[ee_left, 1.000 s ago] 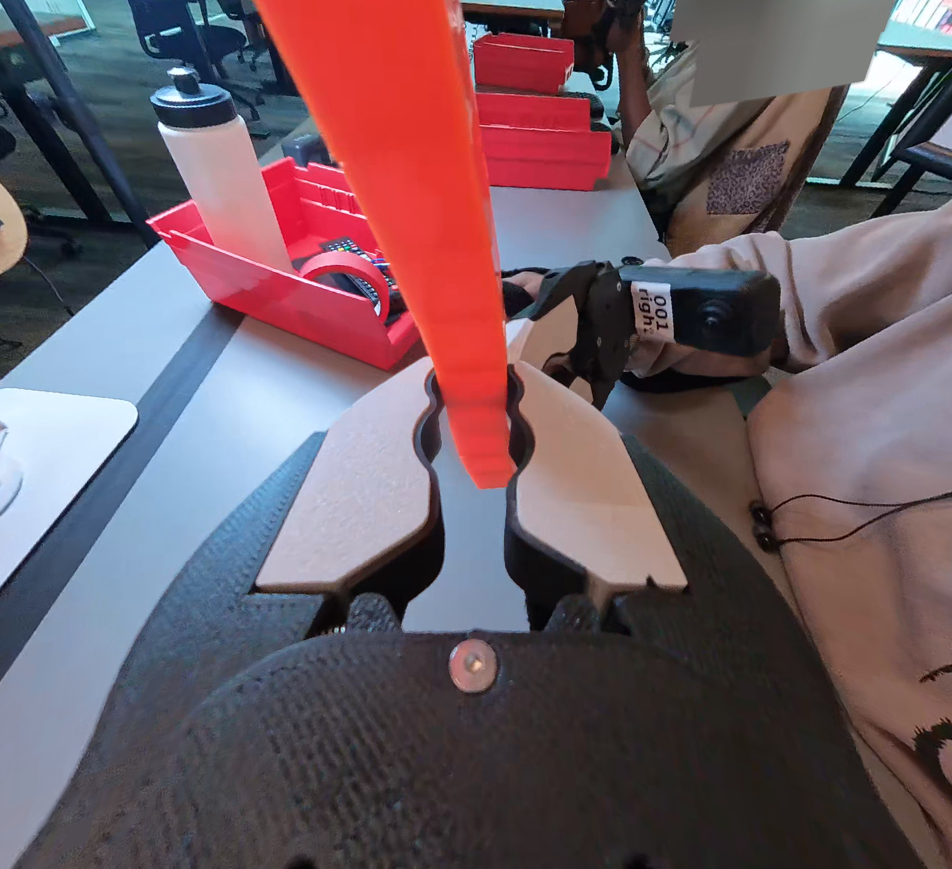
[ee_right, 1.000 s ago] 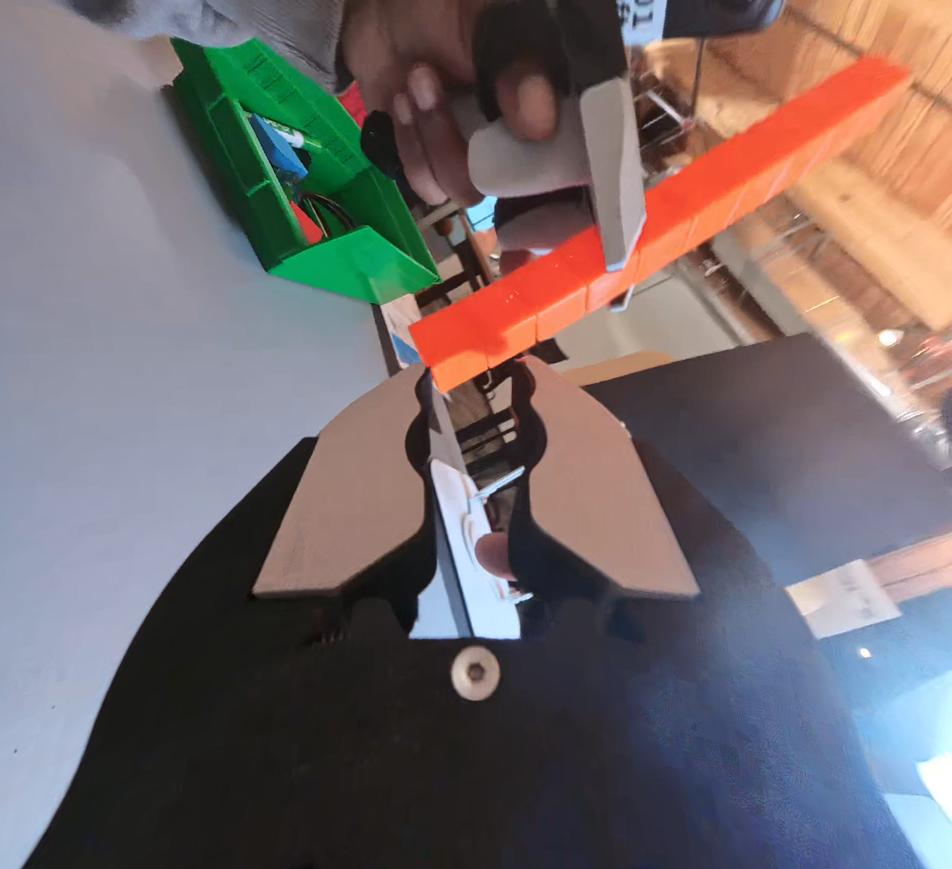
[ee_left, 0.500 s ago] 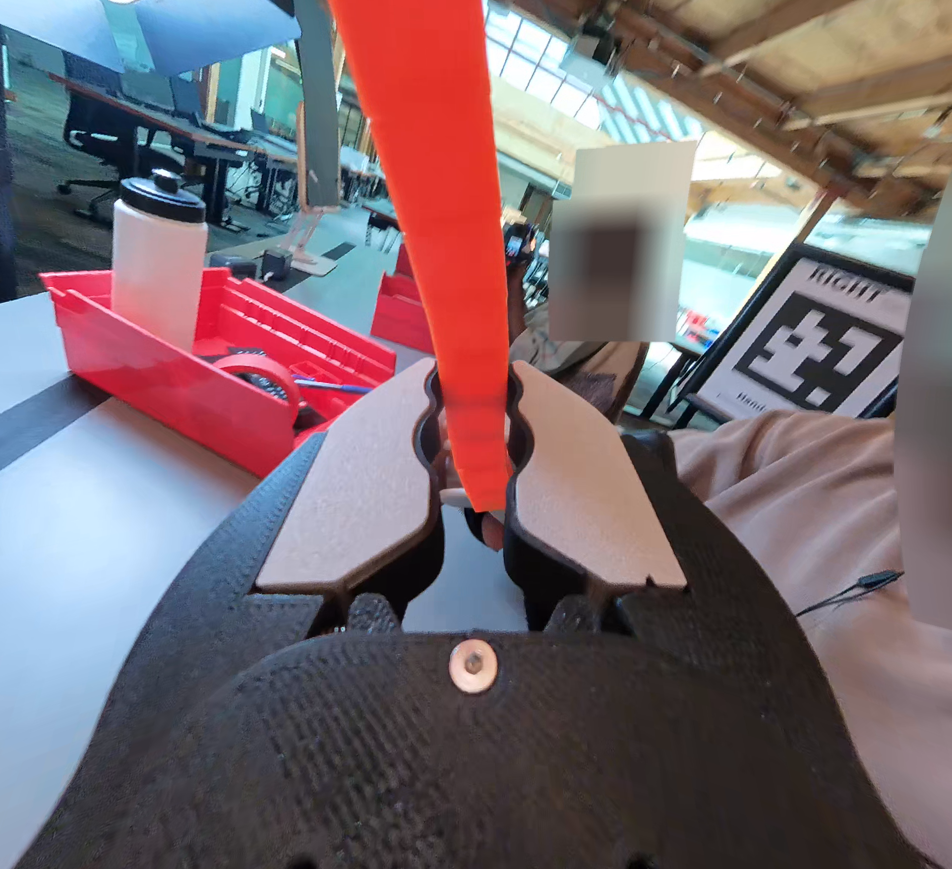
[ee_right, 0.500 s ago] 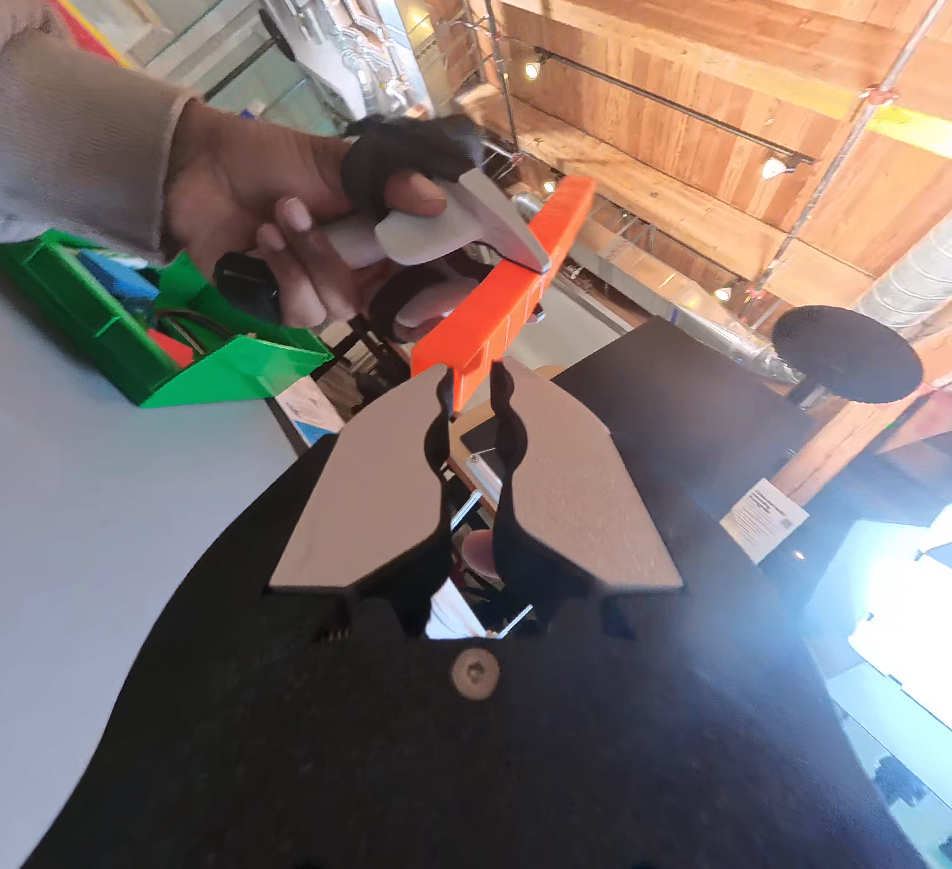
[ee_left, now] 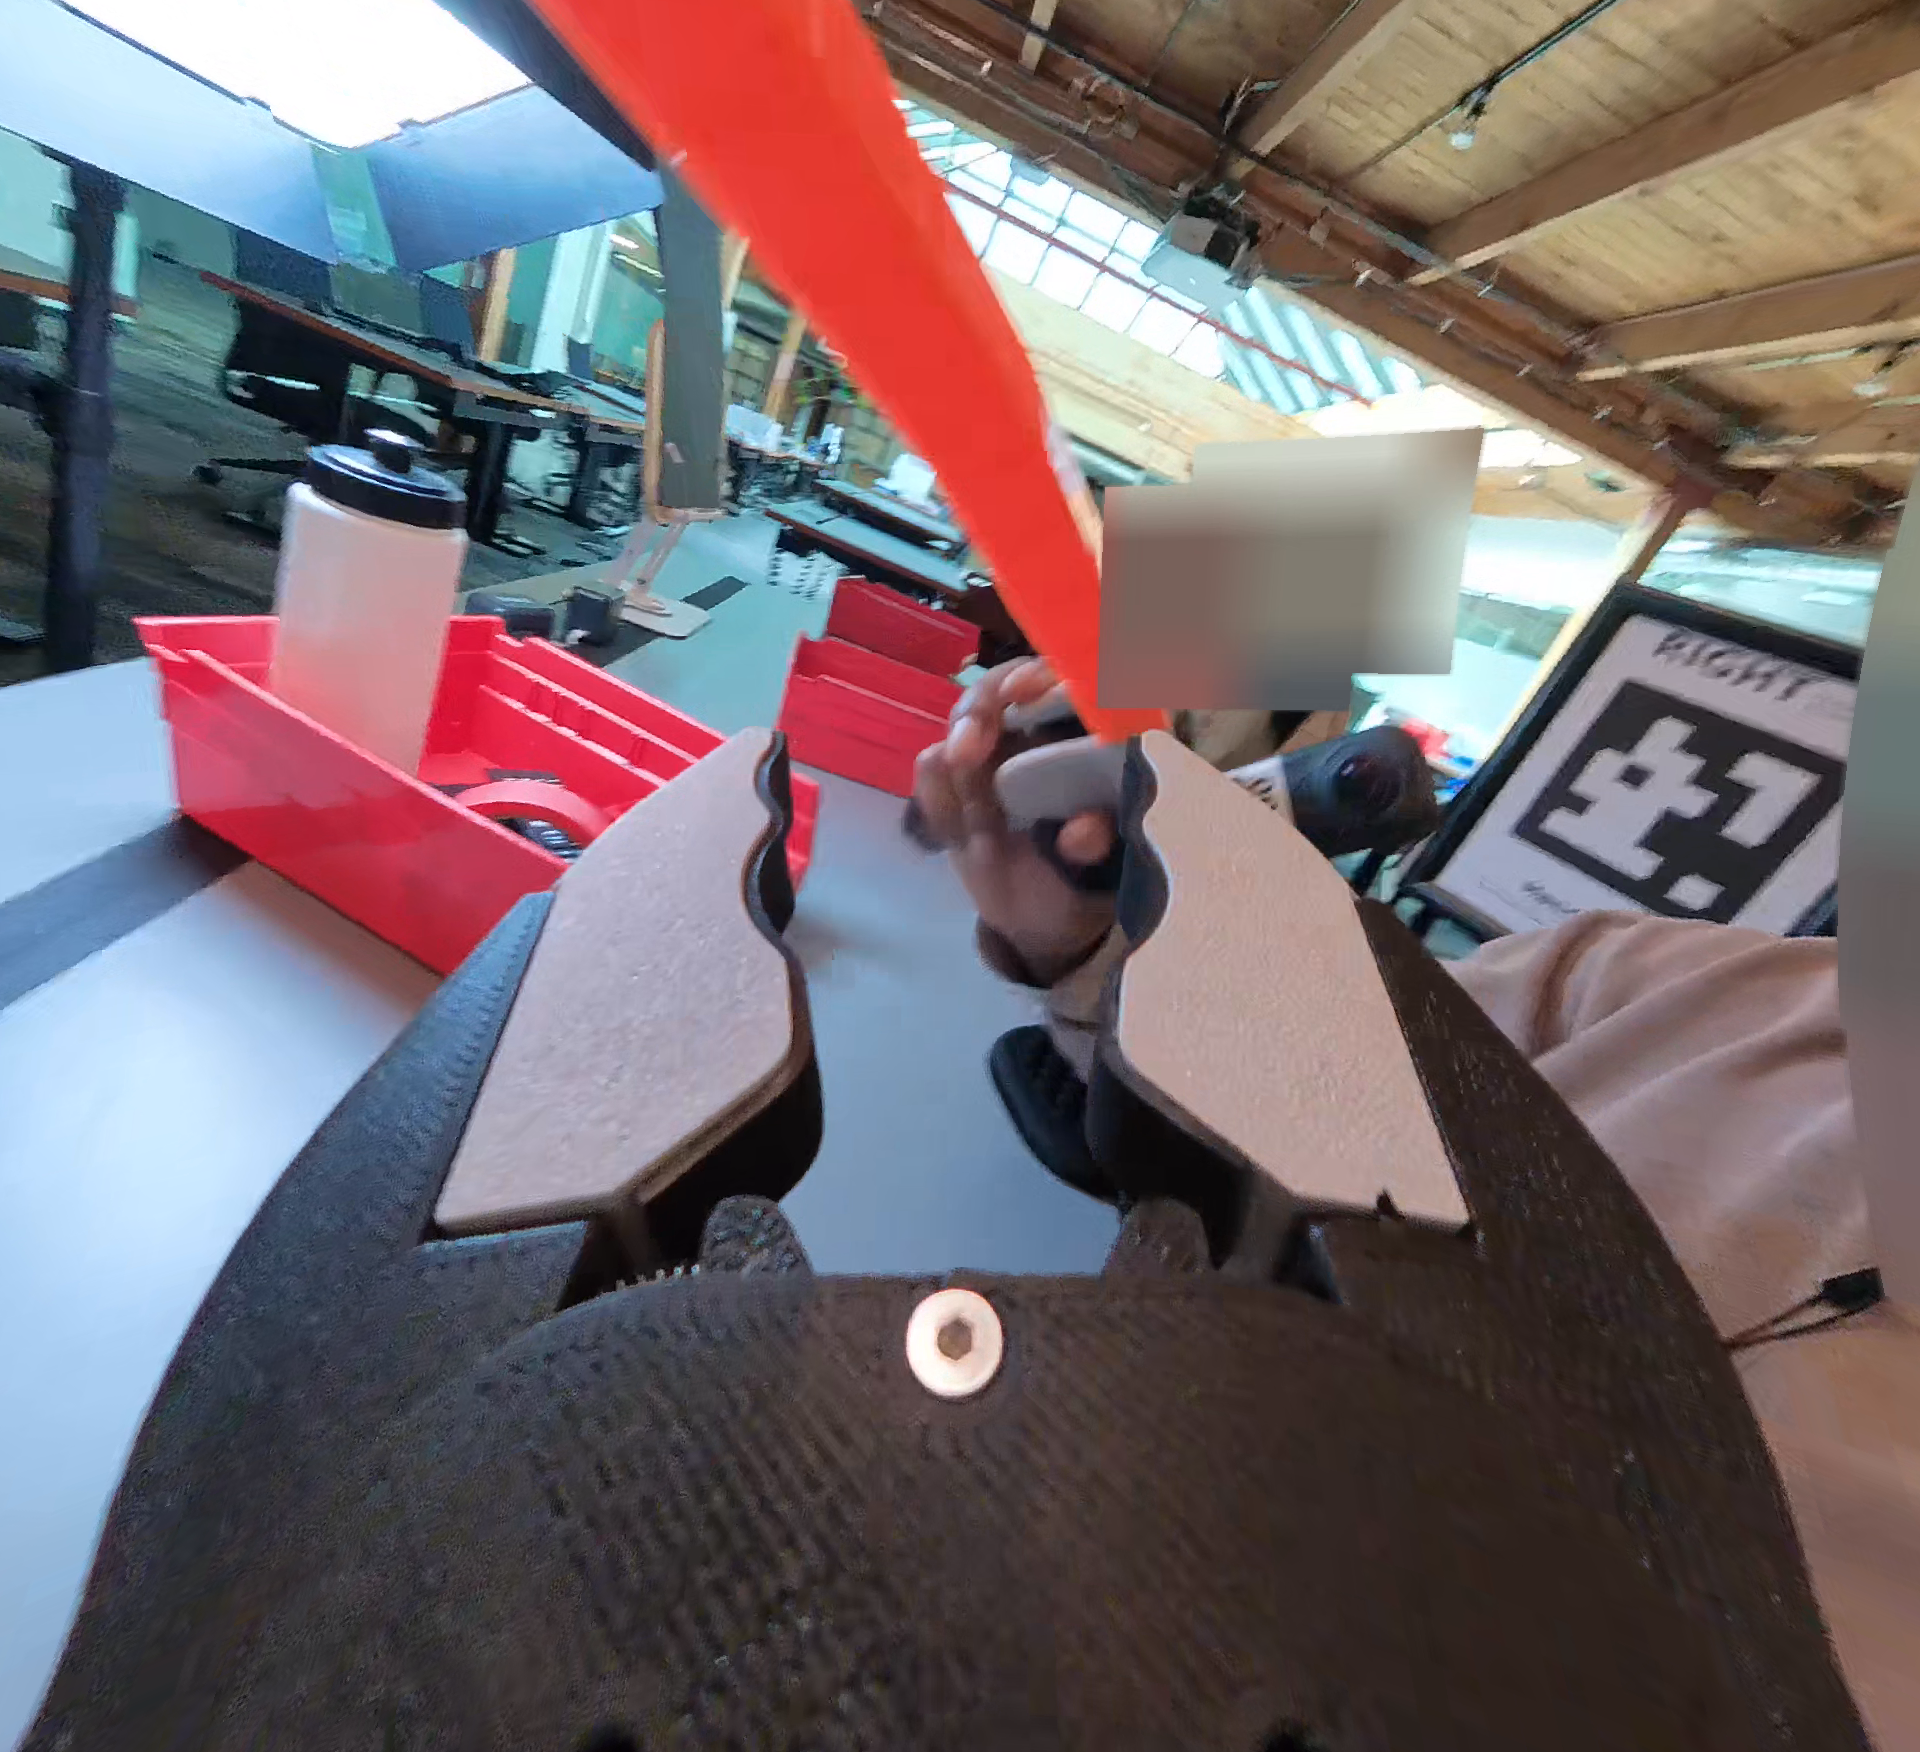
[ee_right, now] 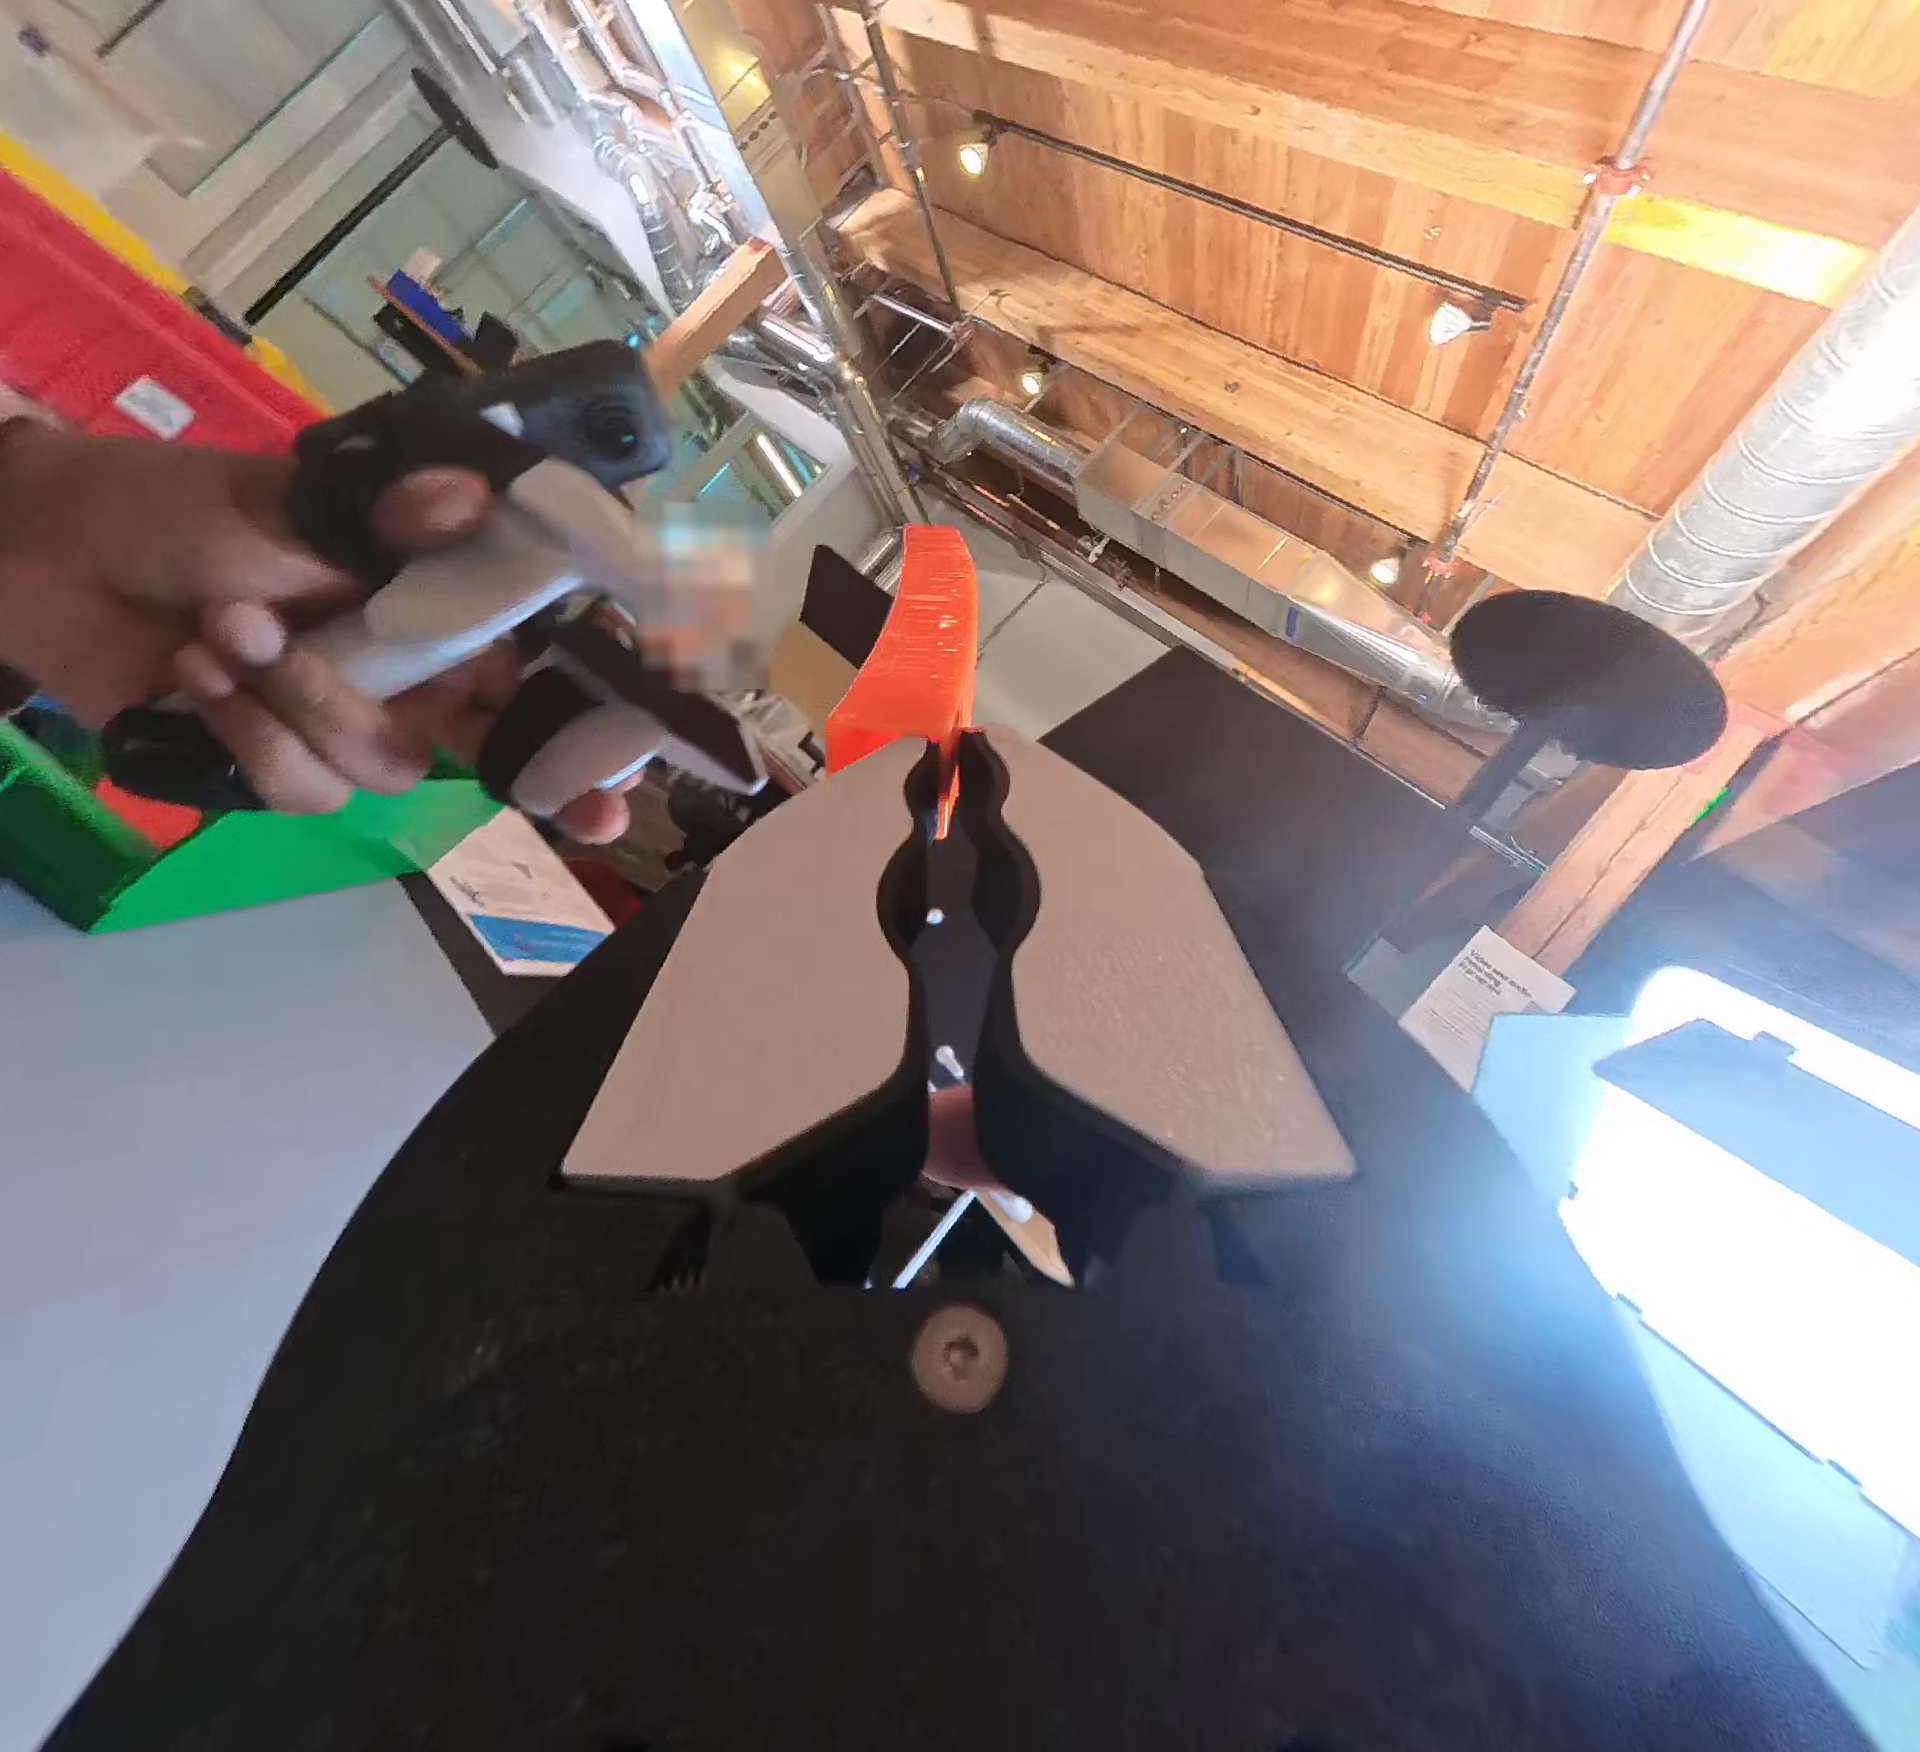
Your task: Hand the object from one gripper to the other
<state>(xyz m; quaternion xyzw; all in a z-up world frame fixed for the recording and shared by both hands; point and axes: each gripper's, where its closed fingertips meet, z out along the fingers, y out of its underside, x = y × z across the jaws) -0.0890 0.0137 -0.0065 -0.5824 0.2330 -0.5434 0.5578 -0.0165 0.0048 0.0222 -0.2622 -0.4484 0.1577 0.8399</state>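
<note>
My right gripper (ee_right: 951, 746) pinches one end of the orange bar (ee_right: 914, 653) above the tabletop (ee_left: 156, 1079); my left gripper (ee_left: 956, 746) has its jaws spread wide beside it.

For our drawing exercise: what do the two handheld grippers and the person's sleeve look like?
Each gripper, left and right, has a textured black body, one silver screw, and two flat tan fingers with wavy black inner edges. The sleeve is beige.
</note>
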